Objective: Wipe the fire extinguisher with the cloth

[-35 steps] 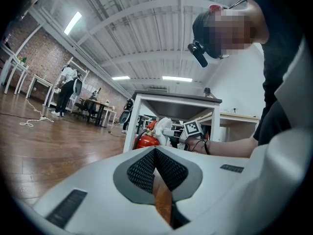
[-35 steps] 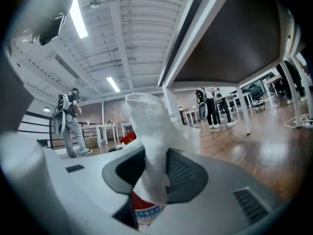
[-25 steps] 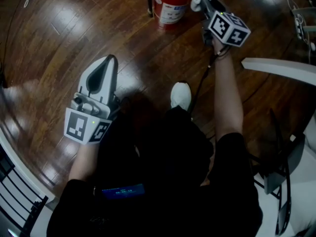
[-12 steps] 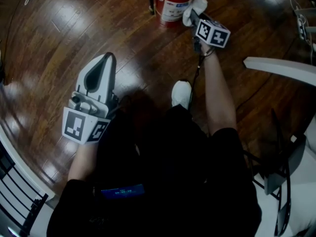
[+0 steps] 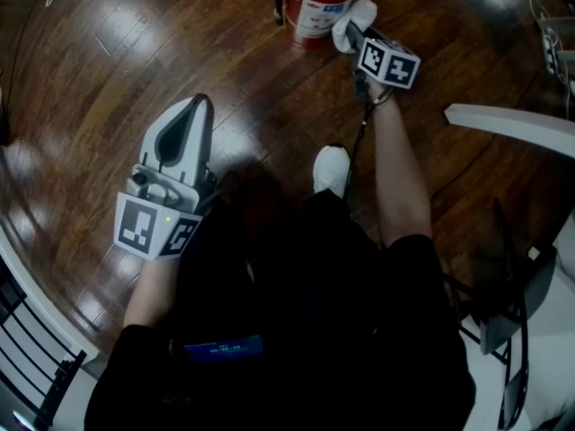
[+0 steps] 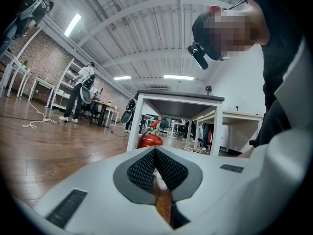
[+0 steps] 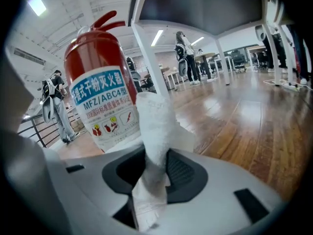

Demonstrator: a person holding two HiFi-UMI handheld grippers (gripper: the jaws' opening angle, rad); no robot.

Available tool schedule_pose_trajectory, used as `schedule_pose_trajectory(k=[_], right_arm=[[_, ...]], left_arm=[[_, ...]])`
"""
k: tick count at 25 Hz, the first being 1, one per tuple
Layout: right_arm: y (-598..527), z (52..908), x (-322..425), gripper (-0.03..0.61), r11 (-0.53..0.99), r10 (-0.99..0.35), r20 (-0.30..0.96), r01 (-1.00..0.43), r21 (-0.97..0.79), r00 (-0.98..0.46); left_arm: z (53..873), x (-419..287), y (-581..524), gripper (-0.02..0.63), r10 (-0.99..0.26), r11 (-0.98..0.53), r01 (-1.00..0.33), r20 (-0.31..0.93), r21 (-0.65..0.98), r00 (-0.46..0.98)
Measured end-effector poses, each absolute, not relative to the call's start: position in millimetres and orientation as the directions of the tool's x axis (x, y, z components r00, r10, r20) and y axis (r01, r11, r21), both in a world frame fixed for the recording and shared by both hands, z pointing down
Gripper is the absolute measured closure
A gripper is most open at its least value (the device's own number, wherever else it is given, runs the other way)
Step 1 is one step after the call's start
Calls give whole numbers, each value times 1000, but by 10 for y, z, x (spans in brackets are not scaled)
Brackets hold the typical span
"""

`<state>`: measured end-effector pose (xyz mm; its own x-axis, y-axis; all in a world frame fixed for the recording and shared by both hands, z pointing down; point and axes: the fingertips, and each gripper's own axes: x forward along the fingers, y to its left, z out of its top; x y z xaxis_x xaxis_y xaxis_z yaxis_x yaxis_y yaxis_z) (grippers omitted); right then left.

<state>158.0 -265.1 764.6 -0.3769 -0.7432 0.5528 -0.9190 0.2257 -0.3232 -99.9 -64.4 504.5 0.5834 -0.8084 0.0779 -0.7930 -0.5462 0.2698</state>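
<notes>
Head view, extinguisher: the red fire extinguisher (image 5: pixel 314 3) stands upright on the wooden floor (image 5: pixel 108 79) at the top edge, ahead of my foot.
Head view, right side: my right gripper (image 5: pixel 352 32) puts the white cloth (image 5: pixel 359 12) at the cylinder's lower right flank, seemingly touching it.
Head view, left side: my left gripper (image 5: pixel 190 115) hangs low, well apart from the cylinder.
Left gripper view, jaws: pressed together with nothing between them; this gripper is idle.
Right gripper view, grip: jaws clamped on the cloth, which stands up as a bunched roll in front of the printed label (image 7: pixel 105 106).
Right gripper view, doing it well: I'd press the bunched end flat on the body and sweep round the curve. I'd keep the sideways push light, since nothing steadies the cylinder and it could tip.
</notes>
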Motion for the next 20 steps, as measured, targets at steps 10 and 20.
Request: schedule_pose_trajectory(k=[10, 20], right_arm=[[-2542, 6489, 1900, 443, 259, -872, 278, -862, -435, -403], [-2279, 4831, 1811, 442, 461, -872, -23, -805, -375, -488]], left_arm=[[5063, -1005, -620, 612, -801, -555, -782, 72, 282, 594], [5076, -965, -588, 612, -791, -567, -768, 65, 298, 609]])
